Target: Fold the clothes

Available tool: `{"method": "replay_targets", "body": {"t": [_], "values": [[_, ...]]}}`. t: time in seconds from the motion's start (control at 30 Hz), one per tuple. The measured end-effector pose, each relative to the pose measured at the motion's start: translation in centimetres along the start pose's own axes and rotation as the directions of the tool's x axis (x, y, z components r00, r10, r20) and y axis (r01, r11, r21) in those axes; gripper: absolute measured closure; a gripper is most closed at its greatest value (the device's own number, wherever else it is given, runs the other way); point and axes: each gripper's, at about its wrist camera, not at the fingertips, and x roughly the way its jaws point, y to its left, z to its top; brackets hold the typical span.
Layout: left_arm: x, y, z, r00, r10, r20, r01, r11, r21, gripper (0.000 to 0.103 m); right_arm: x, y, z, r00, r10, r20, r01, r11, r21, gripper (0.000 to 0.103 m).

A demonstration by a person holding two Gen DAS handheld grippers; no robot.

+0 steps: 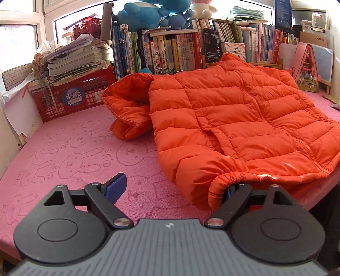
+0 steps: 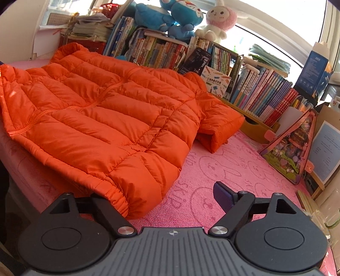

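Note:
An orange puffer jacket lies zipped and front up on the pink bunny-print mat. One sleeve is bunched at its far left side. My left gripper stands open at the jacket's near corner. Its left blue pad is over bare mat, and its right finger is hidden behind an elastic cuff. In the right wrist view the same jacket fills the left, with a sleeve folded at its right. My right gripper is open too, its right pad over the mat and its left finger under the hem corner.
A red crate stacked with papers stands at the back left. A row of books with plush toys on top lines the back. A pink triangular toy house leans at the right. The mat's near edge drops off by the jacket hem.

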Motion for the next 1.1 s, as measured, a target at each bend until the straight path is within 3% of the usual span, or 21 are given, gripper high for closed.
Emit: {"method": "replay_targets", "body": {"t": [0.1,0.23,0.4,0.47,0.5,0.6,0.67,0.77,0.8,0.83,0.87,0.93,0.97,1.0,1.1], "values": [[-0.6,1.1,-0.4,1.000,-0.026,0.001,0.026,0.999,-0.042,0.002,-0.8,-0.4,-0.4,0.999,0.021,-0.026,-0.022,1.000,-0.015,0.018],[-1.0,2.3,-1.0,0.998,-0.067,-0.004,0.066,0.991,-0.116,0.003,-1.6,-1.9,-0.8,0.992,0.112,-0.050,-0.108,0.991,0.084,0.017],[-2.6,3.1,-1.2,0.991,-0.129,0.017,0.130,0.986,-0.106,0.002,-2.0,-5.0,-1.6,0.959,0.281,-0.018,-0.264,0.920,0.290,0.017],[-3.3,3.5,-1.3,0.986,-0.163,0.026,0.164,0.981,-0.101,0.002,-1.9,-6.0,-2.1,0.954,0.300,0.011,-0.284,0.891,0.354,0.013],[-3.5,3.6,-1.3,0.984,-0.175,0.030,0.177,0.978,-0.107,0.002,-1.9,-6.1,-2.4,0.962,0.271,0.021,-0.260,0.895,0.361,0.010],[-4.3,4.2,-0.9,0.969,-0.233,0.084,0.243,0.960,-0.136,0.002,-1.7,-3.8,-2.3,0.995,0.100,-0.005,-0.098,0.979,0.179,0.010],[-5.0,4.7,-0.4,0.948,-0.276,0.158,0.301,0.939,-0.166,0.002,-2.1,-2.6,-2.2,0.997,0.077,0.018,-0.078,0.994,0.072,0.009],[-5.6,6.5,0.3,0.888,-0.365,0.281,0.437,0.860,-0.263,0.000,-2.2,-1.2,-2.1,1.000,0.023,0.015,-0.022,0.998,-0.051,0.007],[-5.4,6.9,0.6,0.874,-0.377,0.306,0.465,0.831,-0.305,0.000,-2.3,-0.7,-2.0,1.000,0.005,0.019,-0.004,0.996,-0.091,0.007],[-5.1,7.0,1.0,0.873,-0.374,0.312,0.470,0.814,-0.342,0.000,-2.3,-0.5,-1.9,1.000,-0.003,0.024,0.006,0.994,-0.113,0.007],[-4.6,6.8,1.5,0.886,-0.356,0.298,0.450,0.817,-0.361,0.000,-2.3,-0.3,-1.7,1.000,-0.006,0.025,0.009,0.993,-0.122,0.007],[-3.1,4.3,2.7,0.929,-0.277,0.243,0.344,0.889,-0.302,0.000,-2.2,-0.1,-1.4,1.000,-0.008,0.028,0.012,0.992,-0.129,0.007],[-2.3,2.7,3.0,0.939,-0.258,0.226,0.312,0.916,-0.252,0.000,-2.2,-0.2,-1.3,1.000,-0.001,0.027,0.004,0.993,-0.119,0.007],[-1.5,1.3,3.2,0.942,-0.256,0.217,0.303,0.927,-0.220,0.000,-2.3,-0.3,-1.3,1.000,0.008,0.023,-0.005,0.994,-0.106,0.007],[1.0,-3.0,3.3,0.929,-0.307,0.205,0.343,0.923,-0.173,0.000,-2.7,-0.8,-1.5,0.999,0.040,-0.008,-0.040,0.997,-0.059,0.006]]}}
